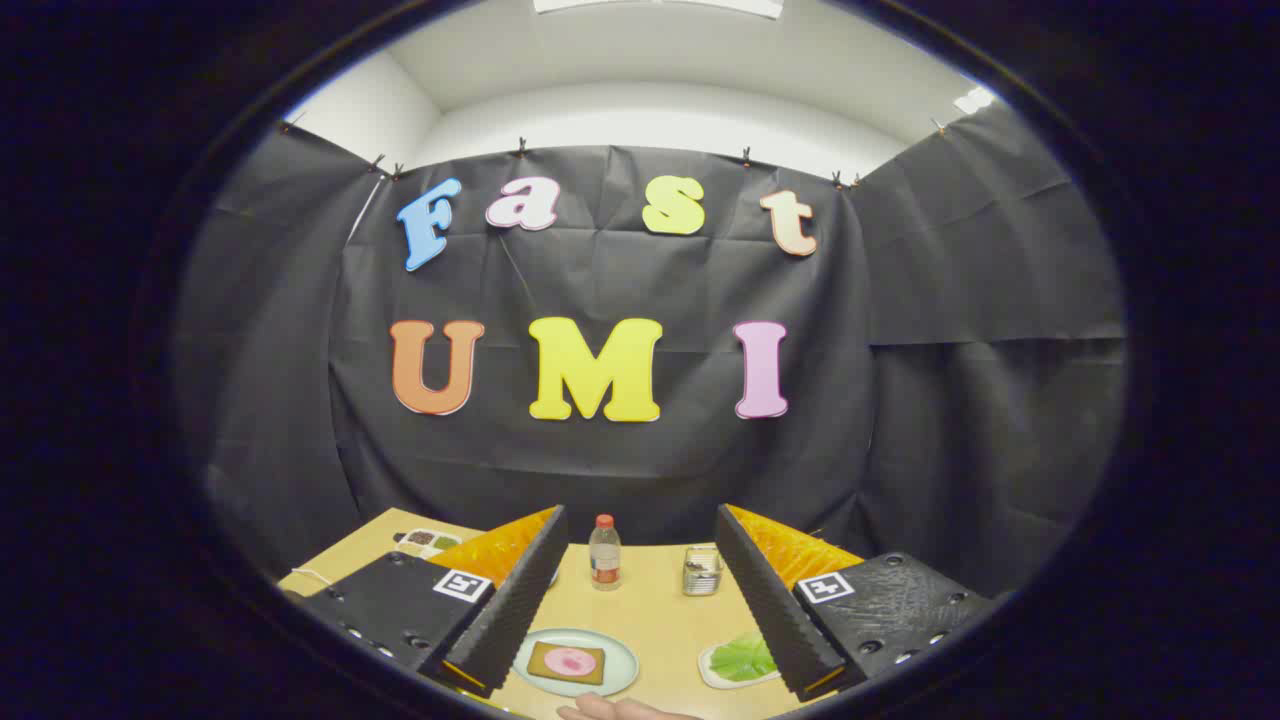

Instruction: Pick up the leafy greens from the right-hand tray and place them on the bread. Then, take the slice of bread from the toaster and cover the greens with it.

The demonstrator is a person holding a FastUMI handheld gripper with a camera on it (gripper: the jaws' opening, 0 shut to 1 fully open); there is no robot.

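The gripper (640,600) hangs above the pale wooden table (650,600), fingers spread wide and empty; the ruffled green leafy greens (742,658) lie on their small white tray by the right finger (untouched, so step one looks pending); next, a descent rightward; a clear bottle (604,551), metal toaster (702,570) and plated bread (568,661) stand nearby.

hand-held gripper (640,600), ridged fingers (510,610), square tag markers, screwed housings
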